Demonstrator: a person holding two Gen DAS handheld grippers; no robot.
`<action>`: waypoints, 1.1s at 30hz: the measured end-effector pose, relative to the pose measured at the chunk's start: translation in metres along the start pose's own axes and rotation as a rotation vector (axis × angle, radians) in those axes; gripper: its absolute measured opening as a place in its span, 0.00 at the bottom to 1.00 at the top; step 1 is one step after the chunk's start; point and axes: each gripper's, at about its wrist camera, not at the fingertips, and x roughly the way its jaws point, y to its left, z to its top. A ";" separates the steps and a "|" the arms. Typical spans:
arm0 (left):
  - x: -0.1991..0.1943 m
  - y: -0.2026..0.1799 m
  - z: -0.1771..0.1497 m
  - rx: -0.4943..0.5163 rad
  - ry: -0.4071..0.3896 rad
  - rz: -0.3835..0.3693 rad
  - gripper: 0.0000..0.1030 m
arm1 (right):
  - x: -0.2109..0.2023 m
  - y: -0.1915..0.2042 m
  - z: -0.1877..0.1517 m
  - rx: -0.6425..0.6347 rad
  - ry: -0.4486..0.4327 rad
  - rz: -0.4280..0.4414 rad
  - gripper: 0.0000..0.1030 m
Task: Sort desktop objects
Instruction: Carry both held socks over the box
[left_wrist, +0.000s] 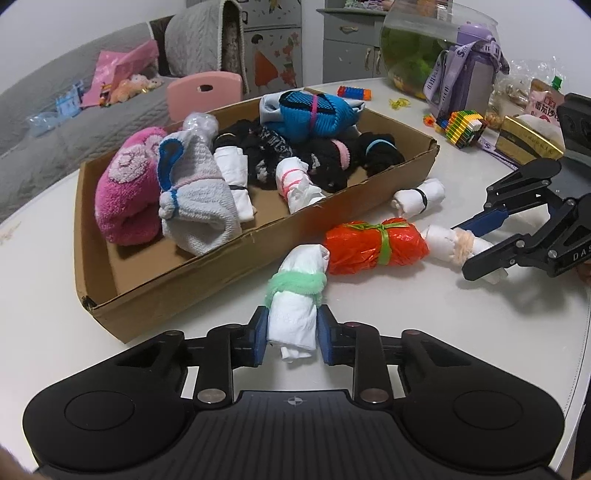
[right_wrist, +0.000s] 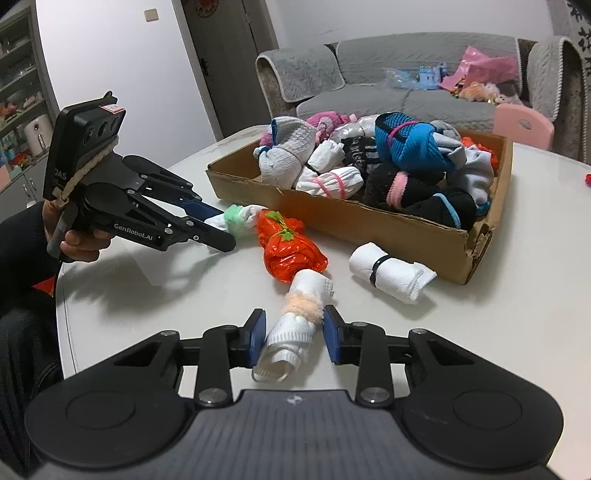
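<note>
A shallow cardboard box (left_wrist: 184, 280) (right_wrist: 332, 218) holds several rolled socks and cloths. Four bundles lie on the white table in front of it. My left gripper (left_wrist: 291, 332) (right_wrist: 223, 229) is shut on the white roll with a green band (left_wrist: 295, 291) (right_wrist: 240, 218), which rests on the table. My right gripper (right_wrist: 294, 334) (left_wrist: 465, 249) is shut on the white roll with a peach band (right_wrist: 303, 302) (left_wrist: 443, 240). Between the two rolls lies an orange plastic bundle (left_wrist: 373, 243) (right_wrist: 291, 254). A white roll with a black band (left_wrist: 417, 195) (right_wrist: 388, 269) lies beside the box wall.
At the table's far end stand a glass fish bowl (left_wrist: 417, 48), a purple bottle (left_wrist: 476, 70), toy block pieces (left_wrist: 463, 127) and snack packets (left_wrist: 543, 107). A pink chair back (left_wrist: 205, 90) and a grey sofa (right_wrist: 406, 99) sit beyond the box. A person's hand (right_wrist: 77, 243) holds the left gripper.
</note>
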 end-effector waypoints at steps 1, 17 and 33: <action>0.000 -0.001 0.000 -0.001 -0.001 0.003 0.31 | 0.000 0.000 0.000 0.008 -0.001 0.004 0.28; -0.010 -0.009 -0.006 0.023 0.011 0.053 0.28 | -0.002 -0.014 -0.002 0.099 -0.012 0.068 0.22; -0.084 0.003 0.039 -0.027 -0.143 0.084 0.29 | -0.052 -0.044 0.046 0.178 -0.170 0.174 0.22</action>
